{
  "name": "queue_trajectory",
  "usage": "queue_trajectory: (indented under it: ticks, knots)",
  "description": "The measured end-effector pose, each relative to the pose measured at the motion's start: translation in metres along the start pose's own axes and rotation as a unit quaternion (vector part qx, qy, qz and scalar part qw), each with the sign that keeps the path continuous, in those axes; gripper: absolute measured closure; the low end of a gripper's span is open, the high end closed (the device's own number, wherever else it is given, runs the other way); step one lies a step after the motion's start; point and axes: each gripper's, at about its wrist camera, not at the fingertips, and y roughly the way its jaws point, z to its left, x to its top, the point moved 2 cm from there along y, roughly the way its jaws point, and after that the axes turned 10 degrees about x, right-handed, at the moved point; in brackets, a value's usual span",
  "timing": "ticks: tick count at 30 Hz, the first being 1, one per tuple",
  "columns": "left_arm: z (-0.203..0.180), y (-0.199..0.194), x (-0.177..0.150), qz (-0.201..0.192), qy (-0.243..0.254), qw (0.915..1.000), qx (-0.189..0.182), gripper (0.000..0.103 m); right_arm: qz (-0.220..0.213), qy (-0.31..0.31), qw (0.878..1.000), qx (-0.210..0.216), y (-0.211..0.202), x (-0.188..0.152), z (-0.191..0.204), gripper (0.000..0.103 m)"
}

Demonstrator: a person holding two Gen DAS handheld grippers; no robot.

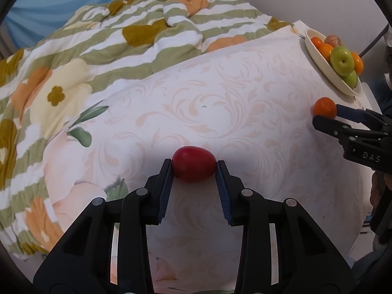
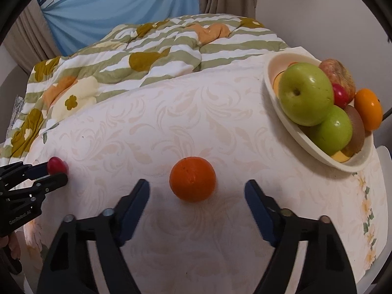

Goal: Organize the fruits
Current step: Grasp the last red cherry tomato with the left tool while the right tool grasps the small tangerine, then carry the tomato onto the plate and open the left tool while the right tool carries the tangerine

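A small red plum-like fruit lies on the white patterned cloth, and my left gripper has its two fingertips touching both its sides. The same fruit shows in the right wrist view with the left gripper around it. An orange lies on the cloth just ahead of my right gripper, which is open wide and empty, its fingers apart from the fruit. In the left wrist view the orange sits at the right gripper's tips. A cream bowl at the right holds green apples, oranges, a kiwi and other fruit.
The bowl also shows at the far right of the left wrist view. A green-striped floral quilt lies bunched behind the cloth. A blue curtain hangs at the back. The cloth's right edge runs close to the bowl.
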Motion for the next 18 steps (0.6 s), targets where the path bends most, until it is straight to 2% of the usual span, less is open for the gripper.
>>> queue_trajectory:
  ticks: [4, 6, 7, 18]
  knots:
    - [0.001, 0.000, -0.001, 0.000, -0.007, 1.0000, -0.002, 0.061, 0.002, -0.009, 1.000, -0.001, 0.005, 0.004, 0.003, 0.048]
    - [0.002, 0.000, -0.001, 0.001, -0.007, 1.0000, -0.002, 0.061, 0.003, -0.013, 1.000, 0.000, 0.006, 0.006, 0.004, 0.058]
    - [0.002, 0.000, -0.001, 0.002, -0.007, 1.0000, -0.003, 0.061, 0.004, -0.015, 1.000, 0.002, 0.006, 0.007, 0.004, 0.067]
    - [-0.005, -0.020, 0.000, -0.012, -0.016, 0.9998, -0.003, 0.061, -0.013, -0.027, 0.999, 0.014, -0.009, 0.013, 0.008, 0.068]
